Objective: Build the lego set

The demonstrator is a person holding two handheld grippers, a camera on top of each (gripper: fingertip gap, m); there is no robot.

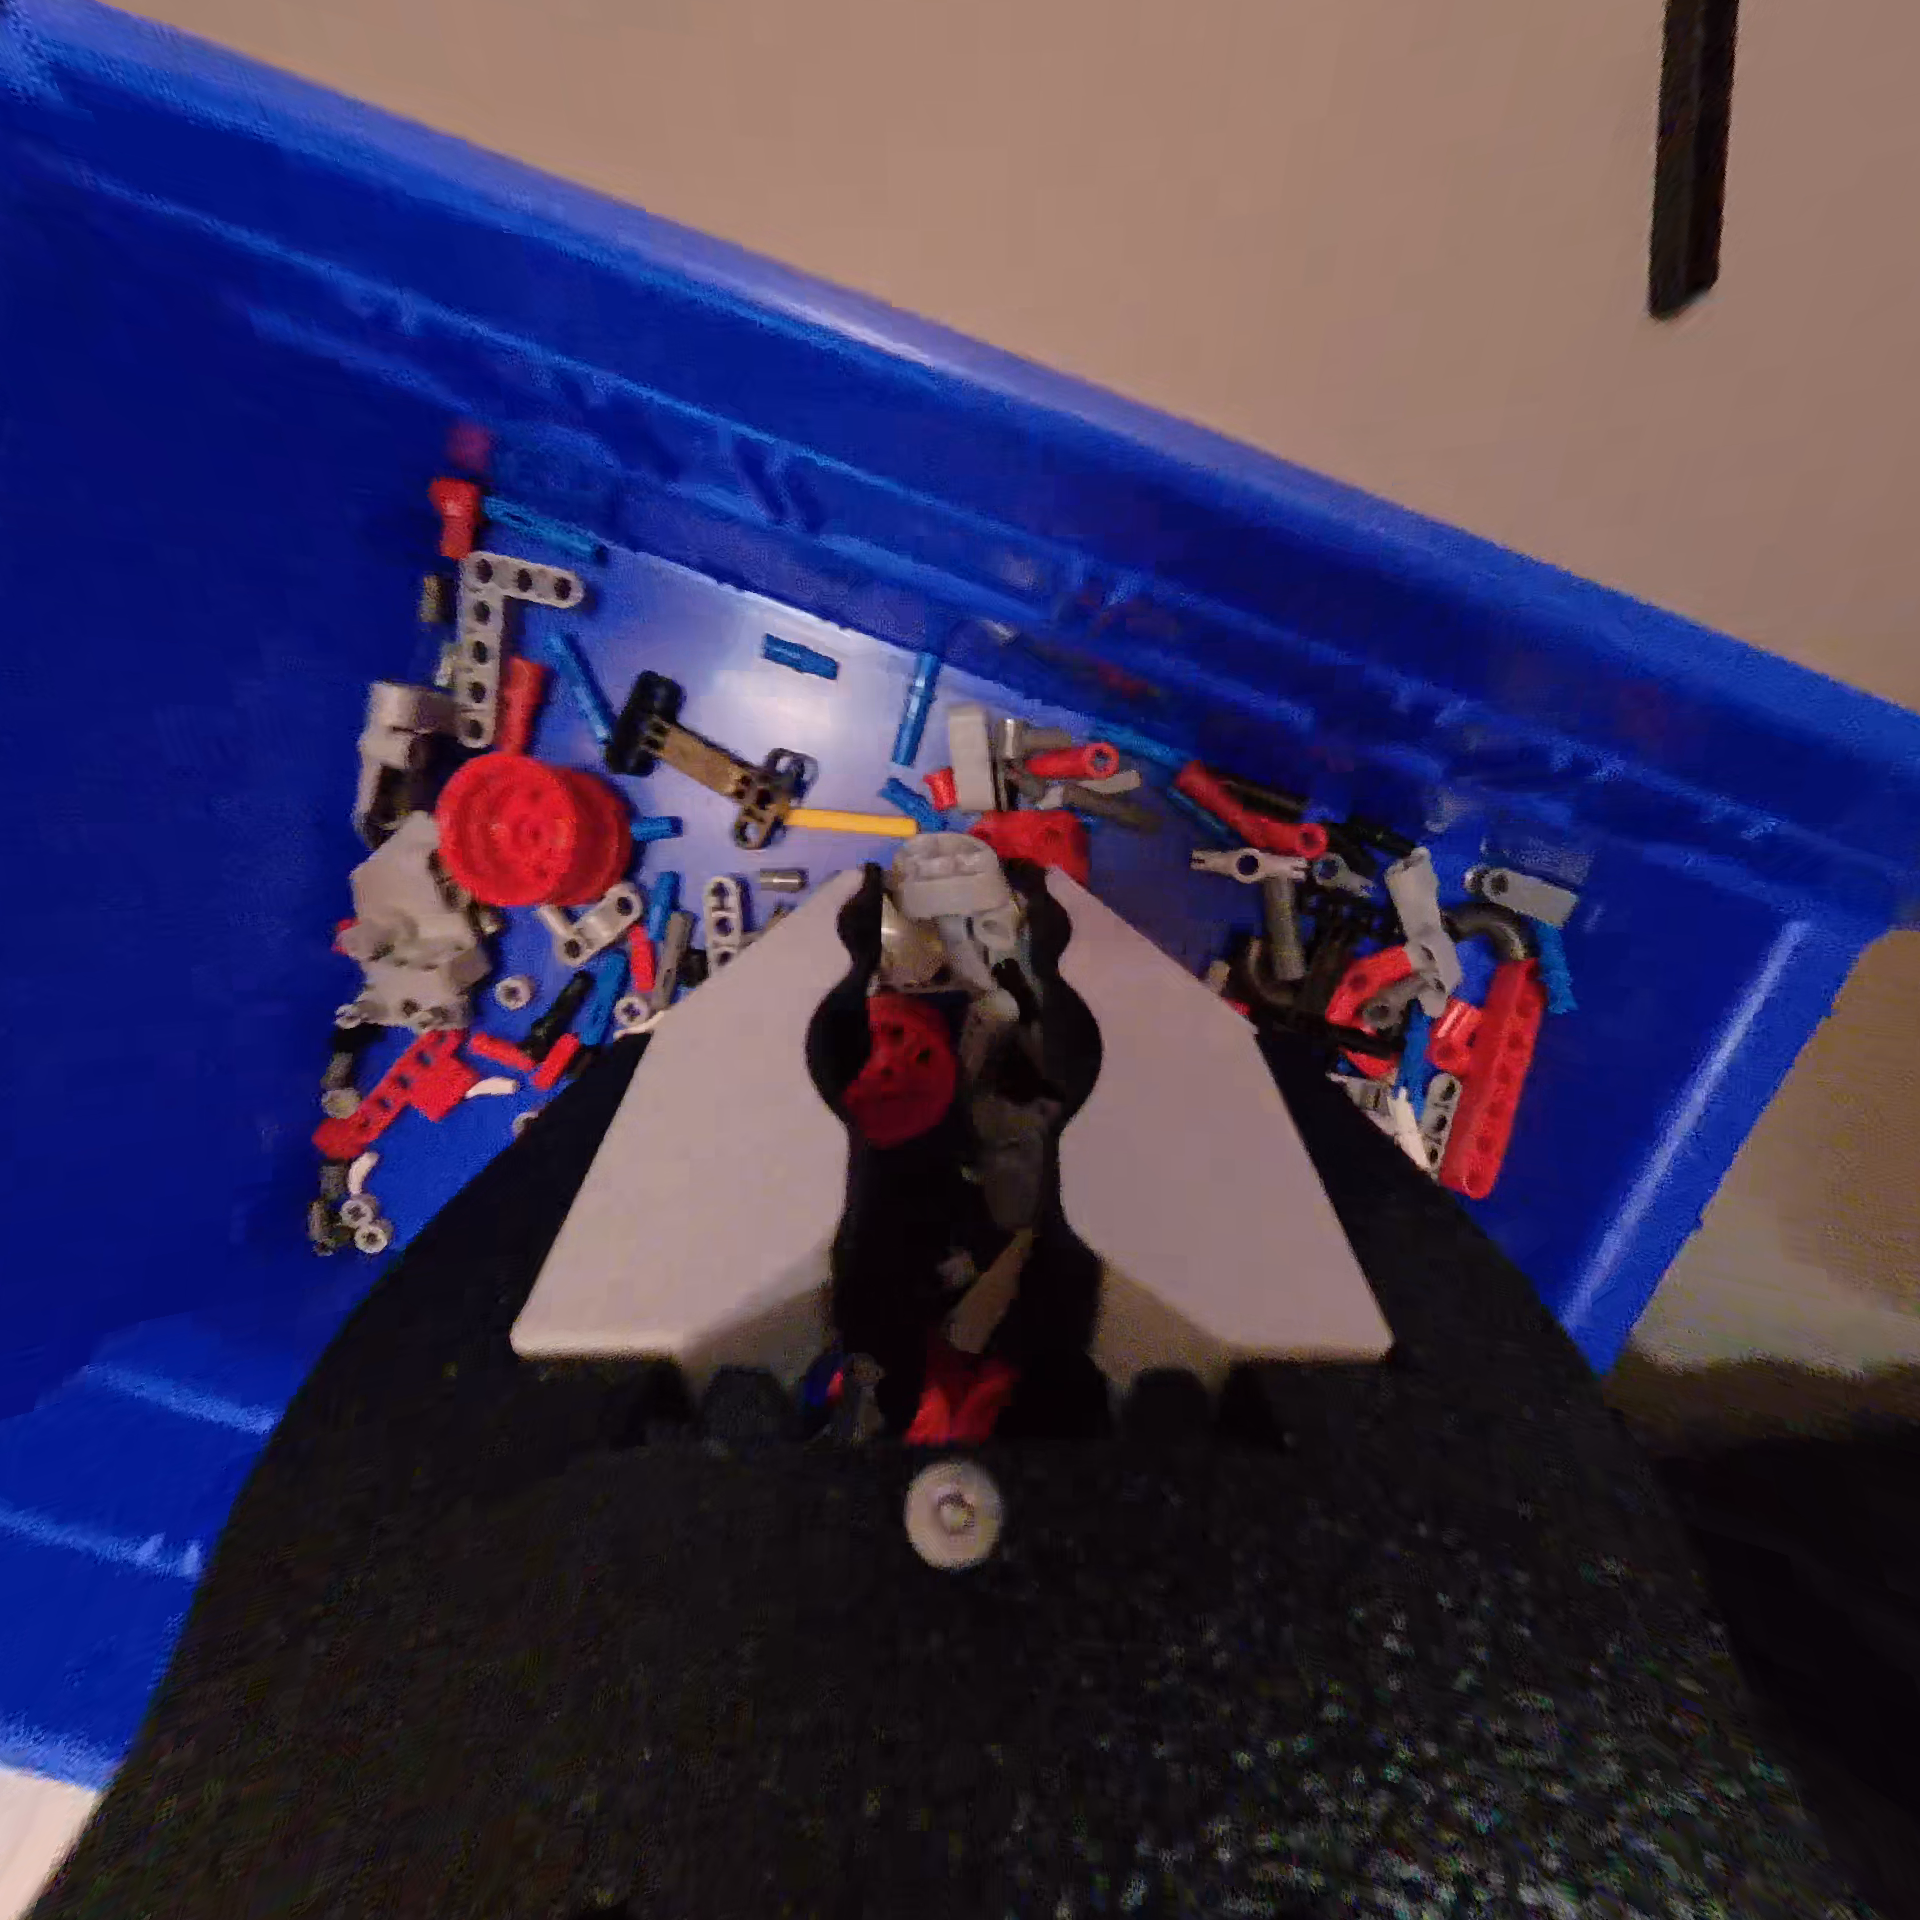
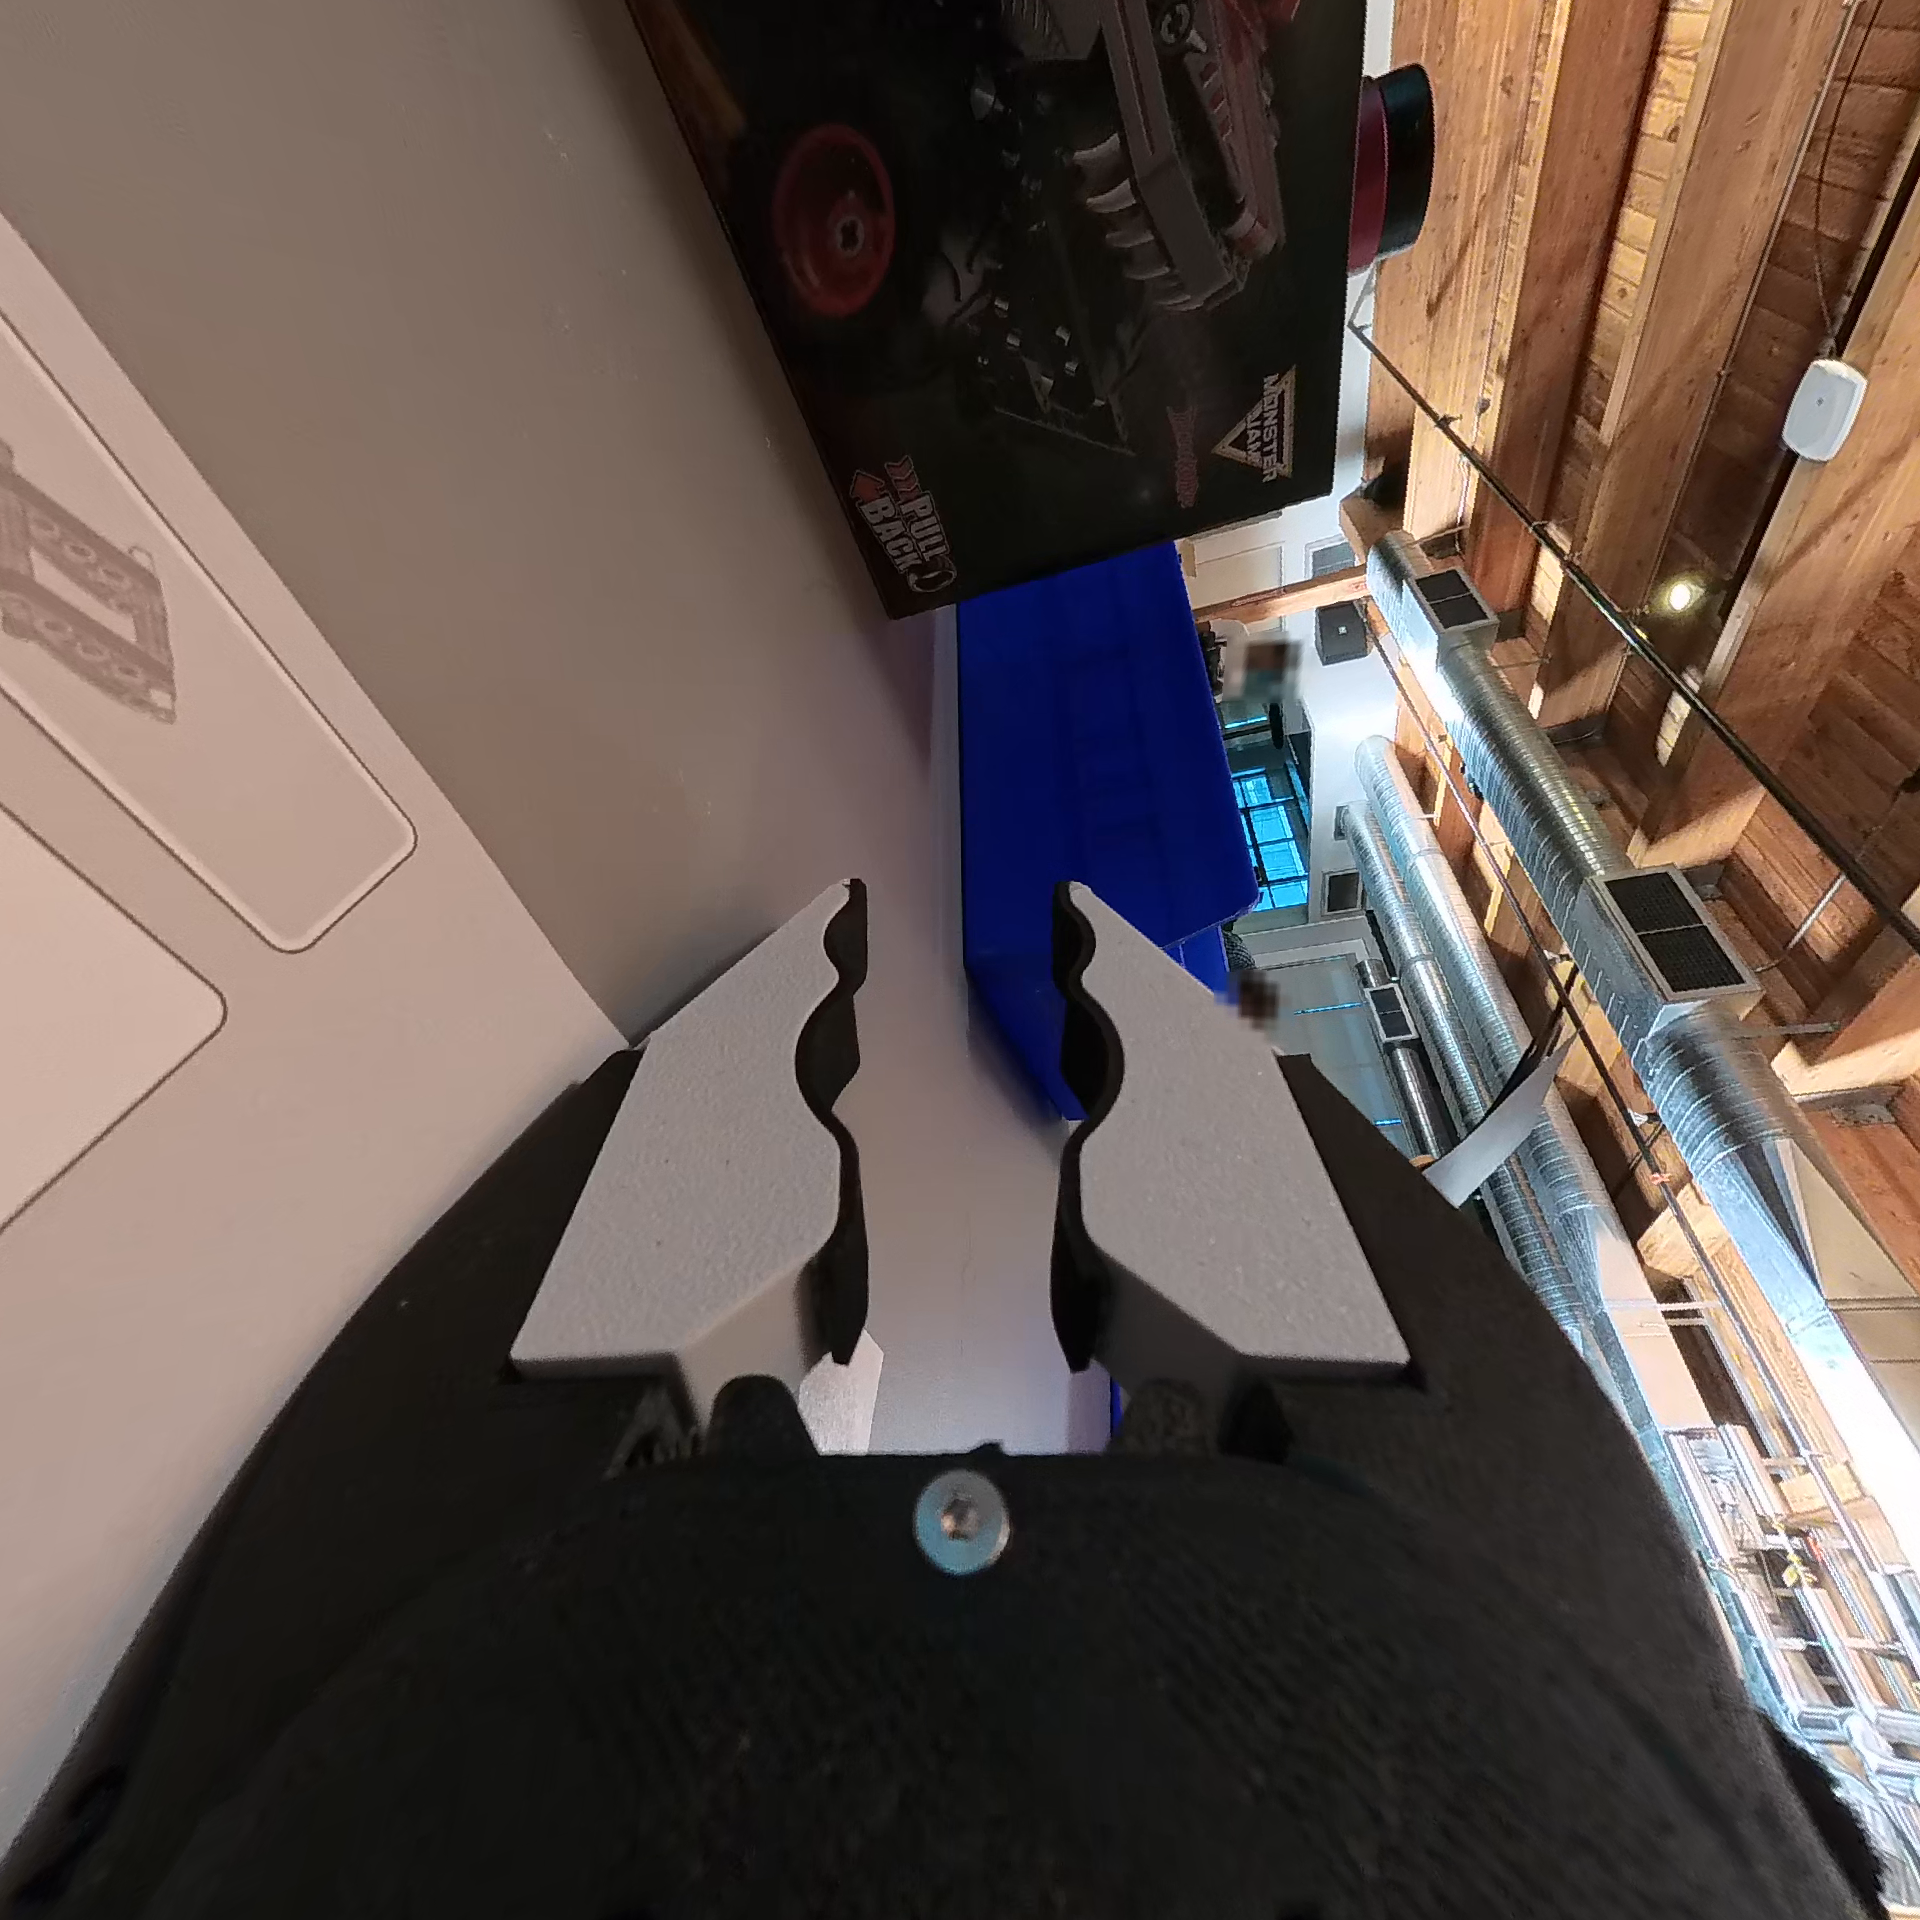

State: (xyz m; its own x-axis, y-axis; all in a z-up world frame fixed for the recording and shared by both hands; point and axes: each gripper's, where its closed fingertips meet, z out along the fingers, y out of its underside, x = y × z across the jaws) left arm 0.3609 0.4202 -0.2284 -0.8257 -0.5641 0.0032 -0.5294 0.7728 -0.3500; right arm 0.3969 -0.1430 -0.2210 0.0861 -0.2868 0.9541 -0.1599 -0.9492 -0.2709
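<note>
In the left wrist view my left gripper is shut on a partly built lego assembly of grey parts with a small red wheel, held over a blue bin. The bin floor holds many loose red, grey, blue and black lego pieces, among them a large red wheel at the left and a yellow axle. In the right wrist view my right gripper is open and empty, turned sideways above the light table, with the blue bin beyond its tips.
The dark lego set box stands on the table past the blue bin. An instruction sheet lies at the left in the right wrist view. A dark strap or bar hangs at the top right in the left wrist view.
</note>
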